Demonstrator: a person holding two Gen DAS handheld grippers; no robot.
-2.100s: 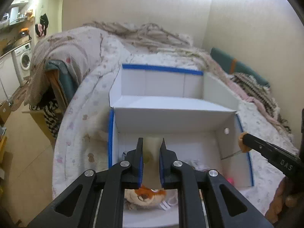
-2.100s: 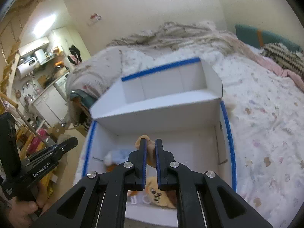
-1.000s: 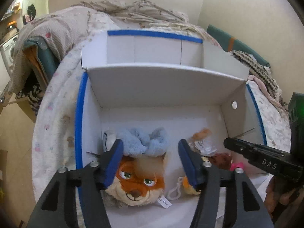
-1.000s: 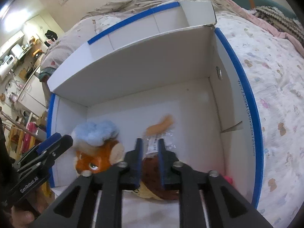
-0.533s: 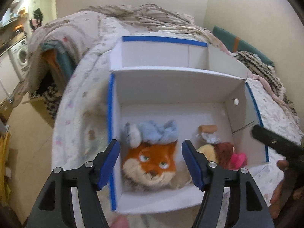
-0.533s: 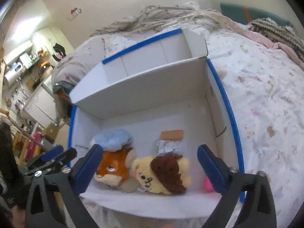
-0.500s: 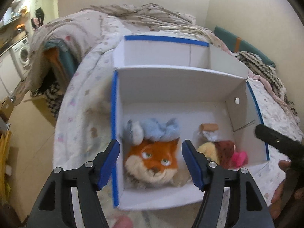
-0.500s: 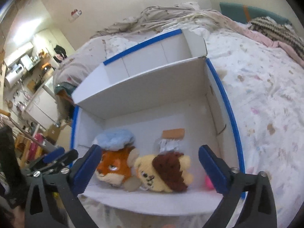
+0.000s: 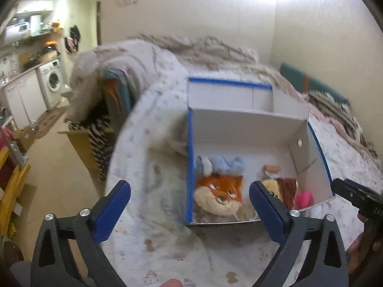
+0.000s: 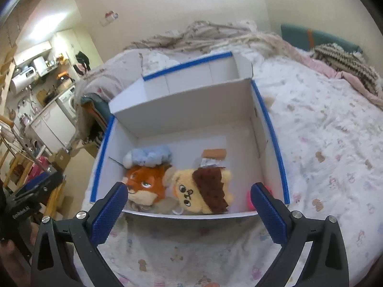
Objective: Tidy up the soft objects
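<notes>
Looking down from both wrist views, we have our left gripper (image 9: pixel 189 203) and our right gripper (image 10: pixel 188 203) spread wide and holding nothing, both hanging above the bed (image 10: pixel 323 143) just short of the near edge of the white box (image 10: pixel 191 110).

The soft things sit inside that box, along its near wall. The orange fox plush (image 10: pixel 146 184) lies toward the near left corner, with a pale blue fluffy piece (image 10: pixel 149 155) touching its far side. Right beside the fox, and touching it, is the yellow plush with the brown top (image 10: pixel 203 191), a tag and a small tan piece (image 10: pixel 214 153) just behind it. A pink item (image 9: pixel 302 197) peeks out at the near right corner; we cannot tell what it is.

We judge the task nearly done, or done: every soft toy we can see is already in the box, and none lies loose on the bedspread within view. What may remain is closing the box, whose flap (image 9: pixel 229 94) stands up at the far edge, or fetching toys that lie outside these views. The far half of the box floor is bare, so there is room for more.
</notes>
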